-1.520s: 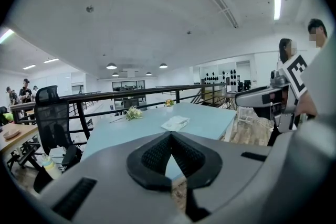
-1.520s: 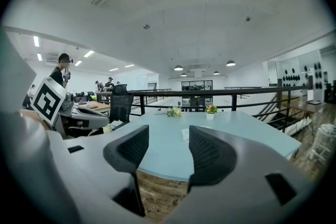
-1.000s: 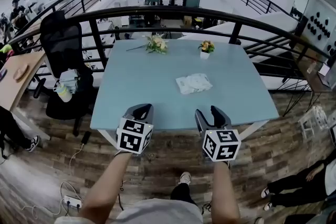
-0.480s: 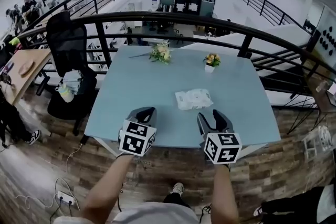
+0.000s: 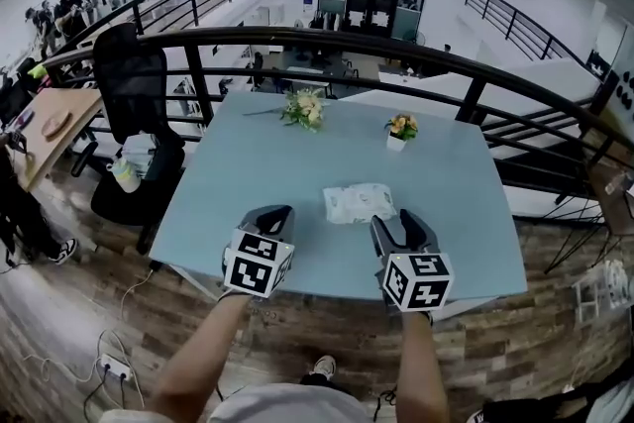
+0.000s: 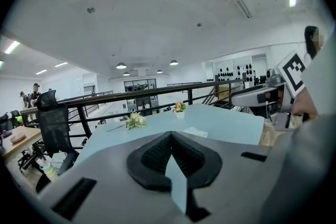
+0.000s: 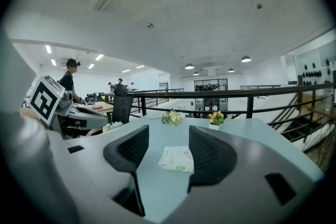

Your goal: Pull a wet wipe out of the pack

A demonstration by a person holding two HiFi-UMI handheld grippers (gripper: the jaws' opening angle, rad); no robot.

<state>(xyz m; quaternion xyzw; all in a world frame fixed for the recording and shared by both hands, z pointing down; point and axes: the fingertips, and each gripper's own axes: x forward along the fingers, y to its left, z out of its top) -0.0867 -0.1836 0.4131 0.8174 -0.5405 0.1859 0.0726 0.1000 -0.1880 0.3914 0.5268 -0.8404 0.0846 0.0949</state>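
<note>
**Head view, vs. 1 s ago:** brings wet-wipe pack [image 5: 360,202] lower in frame and nearer both tools. Reads as an approach toward worktop [image 5: 277,163], not as pack moving. Finds pack lying flat on worktop's front half, right of centre, apart from either tool. Places left tool [image 5: 269,216] and right tool [image 5: 401,221] side by side at worktop's near edge.

**Left gripper view:** shows left tool [image 6: 169,136] w/ jaws closed together, nothing between.

**Right gripper view:** shows right tool [image 7: 167,136] w/ jaws wide apart, framing pack [image 7: 176,158] well ahead. No contact yet.

**Far side:** leaves small flower pot [image 5: 400,129] and loose bouquet [image 5: 303,107] well apart from pack, clear of the route.

**Implication for task:** reach phase only, approx. at start. No wipe drawn; flap state too small to tell. Probably calls for left tool to pin pack while right tool pinches a wipe.
</note>
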